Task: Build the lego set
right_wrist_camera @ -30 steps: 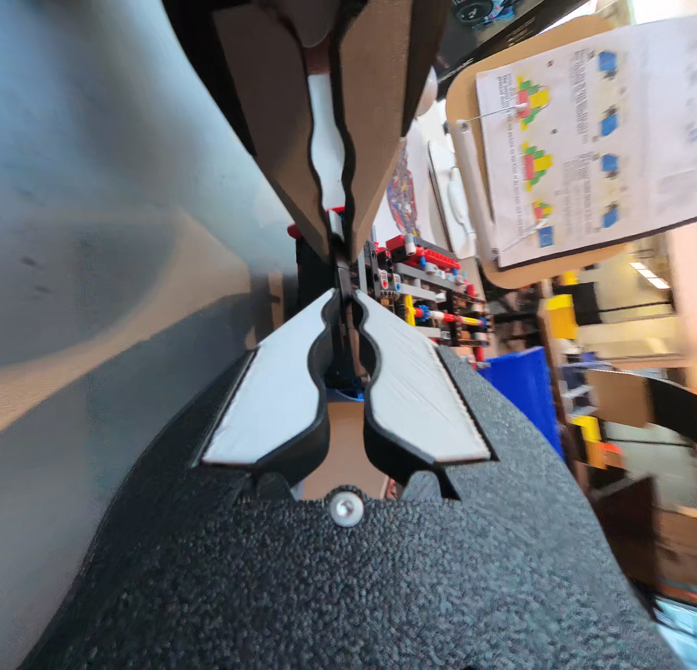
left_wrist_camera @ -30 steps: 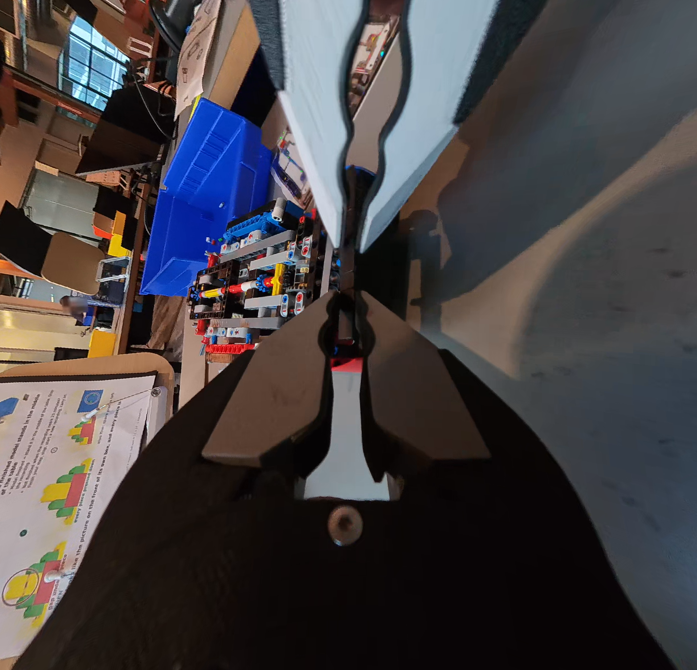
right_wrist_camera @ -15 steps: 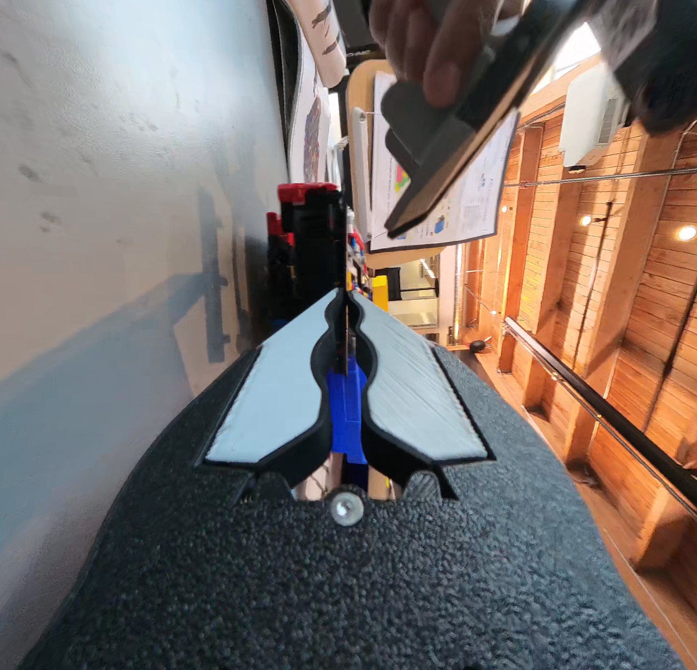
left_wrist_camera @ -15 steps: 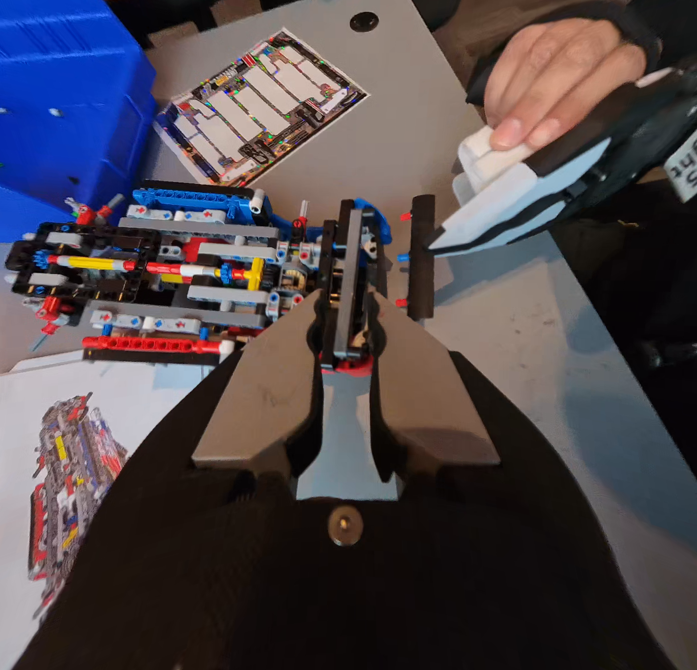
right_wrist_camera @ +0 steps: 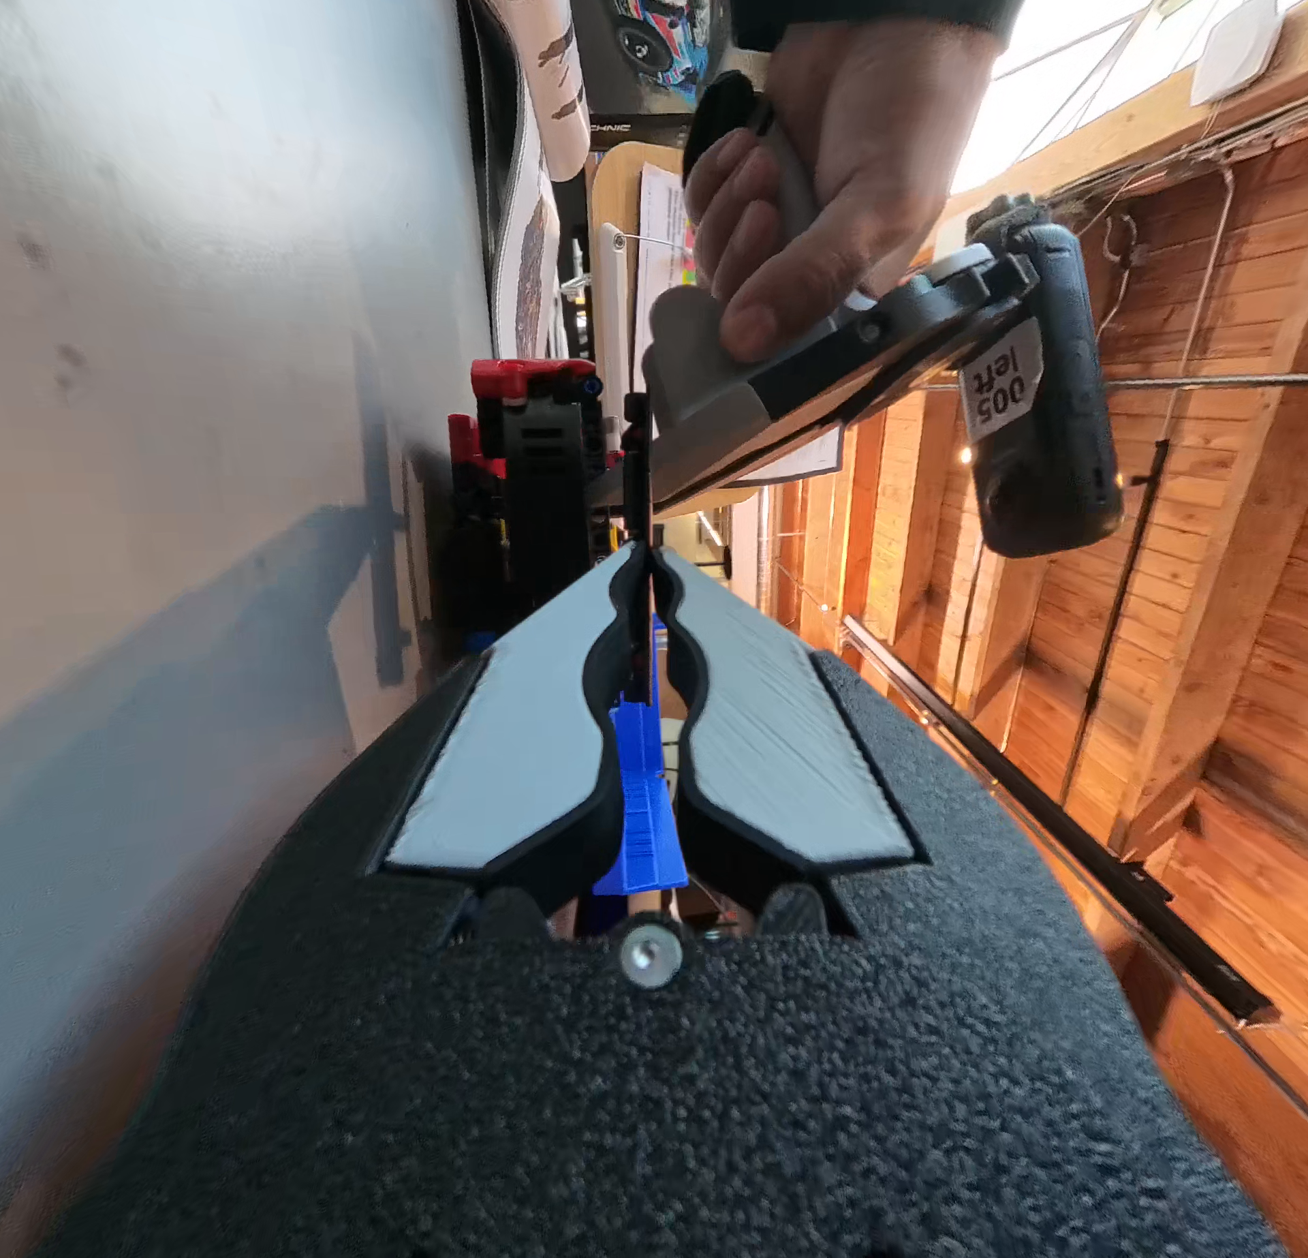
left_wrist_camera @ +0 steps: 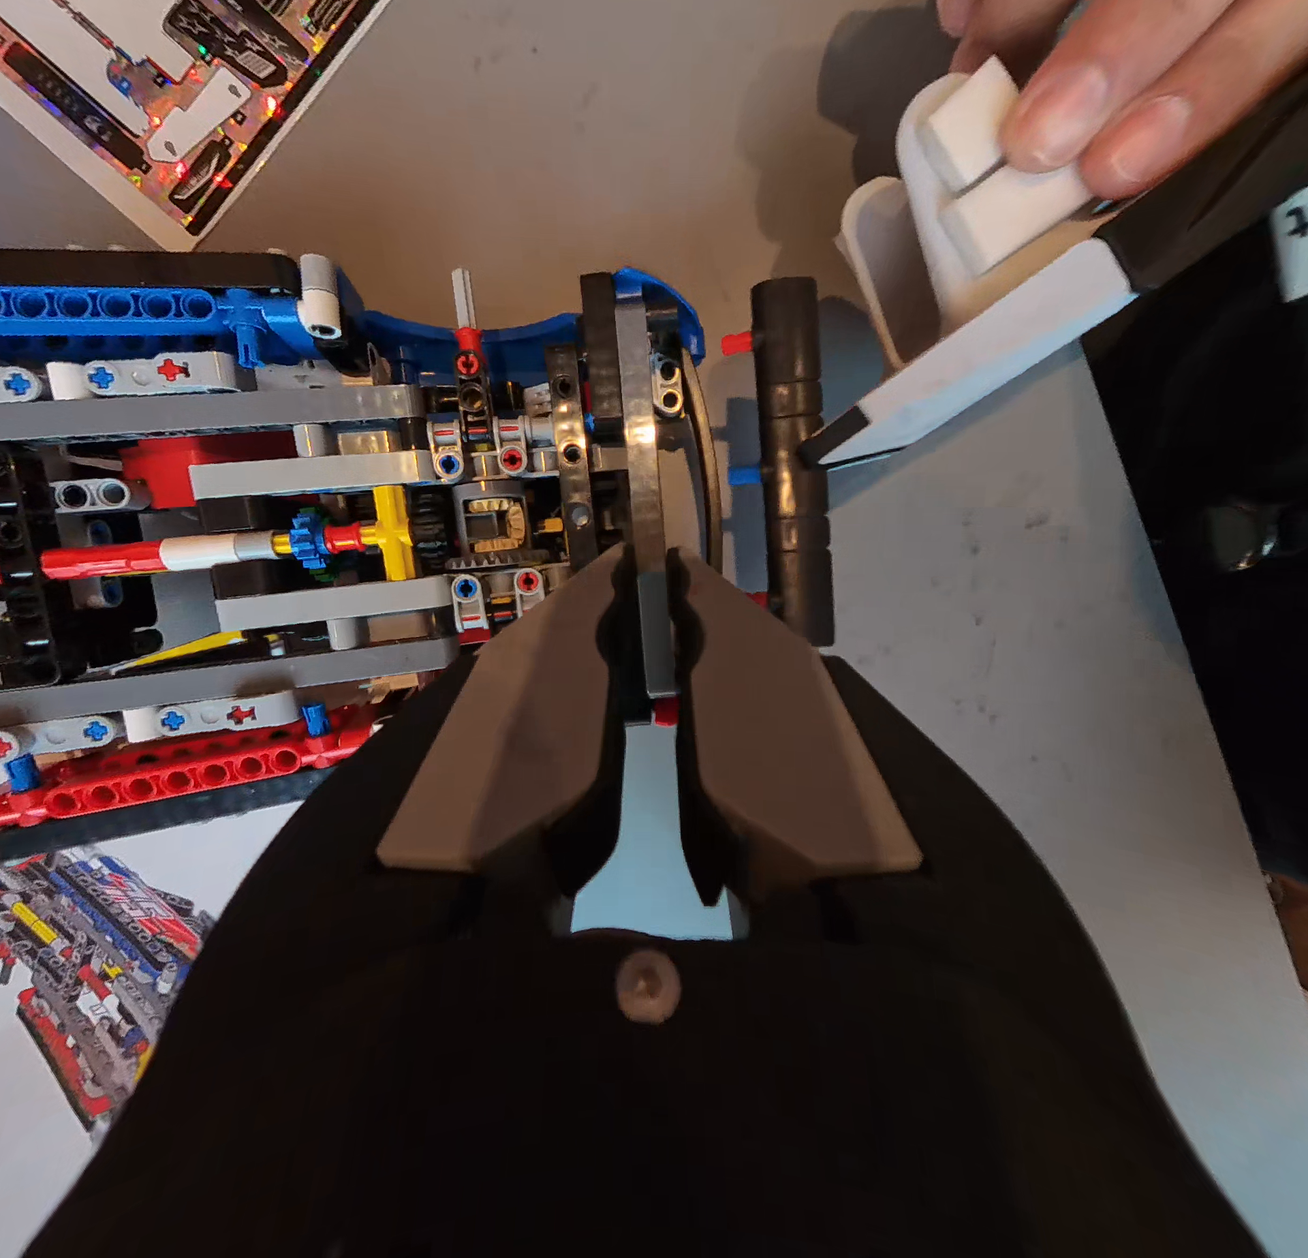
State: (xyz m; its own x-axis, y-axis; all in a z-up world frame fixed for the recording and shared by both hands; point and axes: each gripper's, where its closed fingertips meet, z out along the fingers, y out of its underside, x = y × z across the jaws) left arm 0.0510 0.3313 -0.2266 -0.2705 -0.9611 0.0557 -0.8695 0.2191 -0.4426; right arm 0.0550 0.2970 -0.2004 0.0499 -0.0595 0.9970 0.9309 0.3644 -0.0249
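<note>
both grippers' fingers clamped: left gripper point(left_wrist_camera: 647, 565) on grey beam point(left_wrist_camera: 643, 488), right gripper point(right_wrist_camera: 643, 551) on black beam point(left_wrist_camera: 791, 445).

Left wrist view close above lego chassis point(left_wrist_camera: 297, 516), facing down, right wrist view sideways along table point(right_wrist_camera: 212, 303), both sharing chassis end

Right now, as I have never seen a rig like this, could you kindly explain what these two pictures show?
There is no robot: a person holds a two-finger gripper in each hand, and each gripper carries a camera looking along its fingers. One picture is from the left gripper, whose brown fingers are shut on a grey beam at the end of the half-built lego model. The other, turned sideways, is from the right gripper, whose pale fingers pinch a separate black beam beside that end. On the grey table also lie a sticker sheet and an instruction booklet.
</note>
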